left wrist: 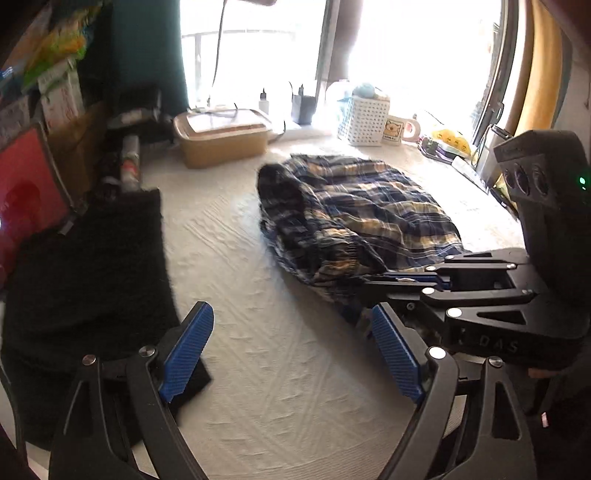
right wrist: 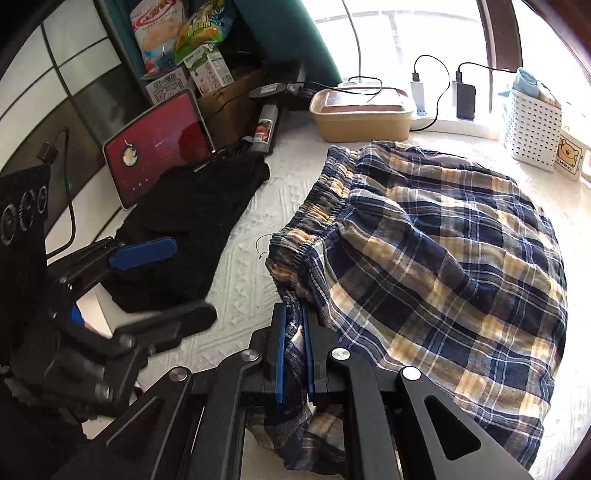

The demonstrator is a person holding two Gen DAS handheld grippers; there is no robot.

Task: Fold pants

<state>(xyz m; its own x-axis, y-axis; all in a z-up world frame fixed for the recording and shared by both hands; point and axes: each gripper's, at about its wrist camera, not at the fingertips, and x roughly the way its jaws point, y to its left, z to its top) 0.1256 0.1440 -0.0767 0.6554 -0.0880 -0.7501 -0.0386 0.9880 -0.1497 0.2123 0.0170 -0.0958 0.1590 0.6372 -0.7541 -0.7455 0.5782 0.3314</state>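
- One pair of plaid pants point(right wrist: 443, 236) is spread on the white bedcover point(left wrist: 258, 369).
- Fabric is judged soft, light, floppy; hems and waistband point(right wrist: 314, 206) are best gripped.
- Right gripper point(right wrist: 294, 354) is clamped on a fabric edge.
- Left gripper point(left wrist: 291, 354) is held wide, empty.

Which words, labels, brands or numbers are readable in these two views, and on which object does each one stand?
"DAS" — raised letters on the black body of the right hand-held gripper; anything before them is hidden.
Mug with a bear drawing: a line of letters below the bear, too blurred to read.
Snack bags and cartons: printed text, too small to read.
Red tablet screen: small lines of text, unreadable.
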